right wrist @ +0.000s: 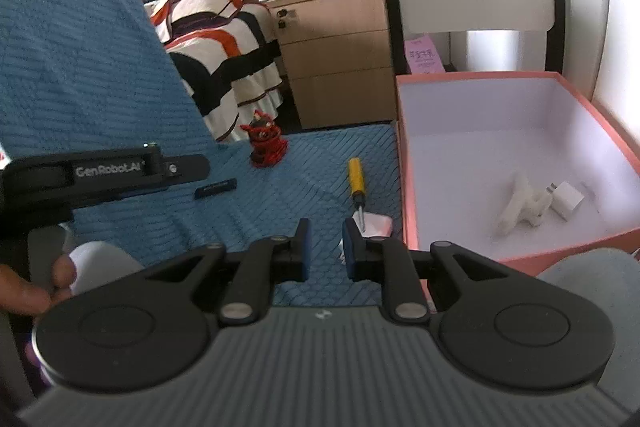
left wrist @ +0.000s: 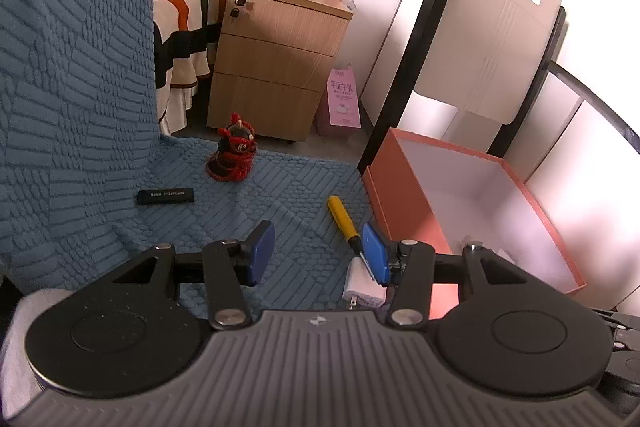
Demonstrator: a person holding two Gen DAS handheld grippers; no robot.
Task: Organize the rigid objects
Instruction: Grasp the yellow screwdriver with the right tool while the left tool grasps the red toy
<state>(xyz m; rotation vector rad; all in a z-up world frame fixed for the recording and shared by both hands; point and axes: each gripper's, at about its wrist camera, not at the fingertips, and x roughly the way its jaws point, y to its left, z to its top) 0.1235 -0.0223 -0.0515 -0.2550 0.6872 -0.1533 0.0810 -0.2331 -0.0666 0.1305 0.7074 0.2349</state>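
Note:
A yellow-handled screwdriver [left wrist: 341, 218] [right wrist: 356, 179] lies on the blue textured cover [left wrist: 240, 195], its tip by a white charger plug [left wrist: 364, 289] [right wrist: 376, 225]. A black bar [left wrist: 166, 195] [right wrist: 215, 188] and a red figurine [left wrist: 233, 154] [right wrist: 265, 143] lie further off. The pink box [left wrist: 404, 203] [right wrist: 408, 187] stands to the right; it holds a white clip [right wrist: 516, 207] and a white adapter [right wrist: 568, 205]. My left gripper [left wrist: 318, 257] is open and empty above the cover, the plug beside its right finger. My right gripper [right wrist: 326, 247] is open and empty, just left of the plug.
A wooden bedside cabinet [left wrist: 276, 67] [right wrist: 340, 55] and a striped bed [left wrist: 184, 23] stand behind. A pink carton [left wrist: 340, 99] leans by the cabinet. A chair back [left wrist: 480, 27] rises behind the box. The left gripper's body [right wrist: 108, 171] shows in the right wrist view.

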